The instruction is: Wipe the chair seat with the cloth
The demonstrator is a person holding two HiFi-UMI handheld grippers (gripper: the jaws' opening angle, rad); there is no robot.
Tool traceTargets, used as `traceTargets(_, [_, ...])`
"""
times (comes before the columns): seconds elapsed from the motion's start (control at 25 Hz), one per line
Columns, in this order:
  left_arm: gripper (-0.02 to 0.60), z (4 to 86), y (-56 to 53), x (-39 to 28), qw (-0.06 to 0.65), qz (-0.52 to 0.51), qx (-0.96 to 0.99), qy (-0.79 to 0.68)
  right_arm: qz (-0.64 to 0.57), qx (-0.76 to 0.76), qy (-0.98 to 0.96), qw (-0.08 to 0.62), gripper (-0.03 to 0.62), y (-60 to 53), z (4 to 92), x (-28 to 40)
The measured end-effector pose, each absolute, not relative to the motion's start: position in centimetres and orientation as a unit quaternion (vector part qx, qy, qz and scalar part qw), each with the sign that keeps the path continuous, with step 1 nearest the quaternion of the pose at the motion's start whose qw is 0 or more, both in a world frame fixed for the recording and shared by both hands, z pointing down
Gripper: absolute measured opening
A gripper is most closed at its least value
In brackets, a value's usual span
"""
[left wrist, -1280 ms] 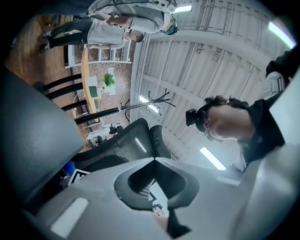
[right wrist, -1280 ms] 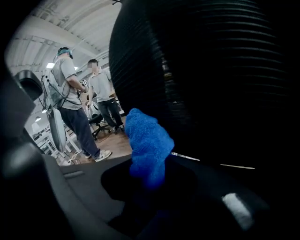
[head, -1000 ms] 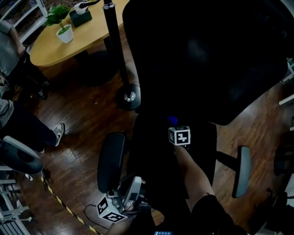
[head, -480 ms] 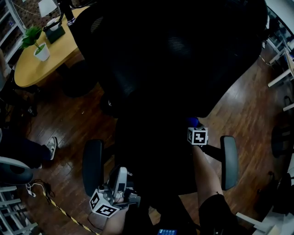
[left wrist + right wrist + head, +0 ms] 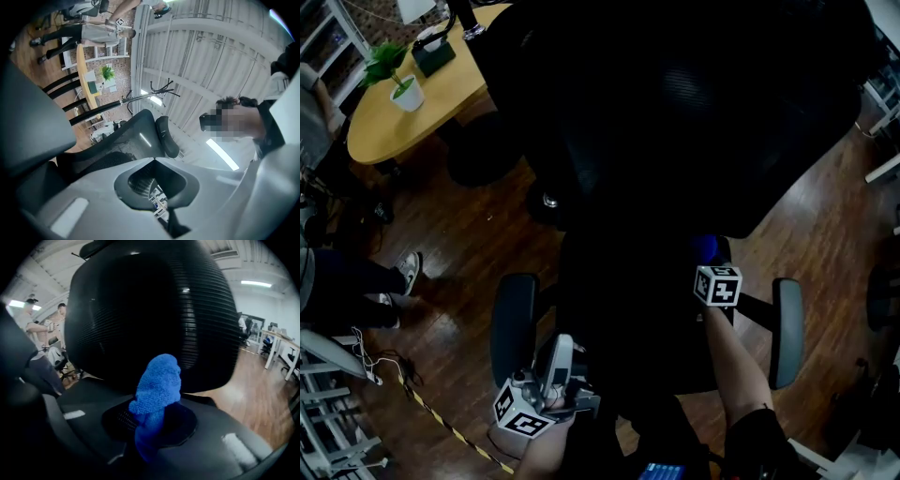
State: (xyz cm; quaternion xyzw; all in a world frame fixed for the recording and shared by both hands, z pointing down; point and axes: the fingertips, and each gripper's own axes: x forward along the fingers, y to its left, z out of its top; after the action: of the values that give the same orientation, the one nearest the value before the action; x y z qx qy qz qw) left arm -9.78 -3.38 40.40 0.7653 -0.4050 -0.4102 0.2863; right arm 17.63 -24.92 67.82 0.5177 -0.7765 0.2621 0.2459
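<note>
The right gripper (image 5: 151,430) is pinching the blue cloth (image 5: 157,383) between its jaws, and the cloth is bunching up into a rounded wad that is sticking out past the jaw tips. In the head view the right gripper (image 5: 710,261) is reaching over the back right corner of the chair seat (image 5: 619,314), with the cloth (image 5: 705,247) sitting close under the lower edge of the backrest (image 5: 675,112). The seat is too dark to tell whether the cloth is touching it.

The left gripper (image 5: 165,206) is keeping its jaws pressed together with nothing between them; the chair's mesh is showing through the opening behind the jaw tips. In the head view the left gripper (image 5: 560,354) is hanging by the front left corner of the seat, just beside the left armrest (image 5: 513,323) and well apart from the cloth. The right armrest (image 5: 787,330) is standing just beyond the right gripper.

Beyond the chair, on the wooden floor (image 5: 478,234), a desk (image 5: 441,112) is standing. It is carrying a potted plant (image 5: 401,80) near its left edge and a dark box (image 5: 433,54) beside it. A seated person's shoes (image 5: 405,272) are resting on the floor at the left.
</note>
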Motion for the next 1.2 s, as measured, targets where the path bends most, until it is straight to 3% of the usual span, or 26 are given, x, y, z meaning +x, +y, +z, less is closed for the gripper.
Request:
traceTargets(0.32, [0.003,39.7,-2.3,-12.2,0.281,-0.414,0.76,-0.414,0.294,0.303,-0.885,0.195,0.08,-18.1,67.8,-11.9])
traceTargets(0.48, [0.003,39.7,-2.1,-12.2,0.281,-0.411,0.763,-0.412,0.261,0.265,-0.899,0.231,0.08,-16.0,69.6,-16.3])
traceTargets(0.76, [0.003,40.0,-2.6,-12.3,0.287,-0.416,0.76,-0.408,0.236,0.327,-0.871,0.28,0.08,-18.6,72.1,-9.2])
traceTargets(1.2, [0.003,39.6,-3.2,-10.1,0.299,-0.414,0.767,-0.389,0.245,0.542,-0.725,0.346,0.079,-20.2,71.6,22.2])
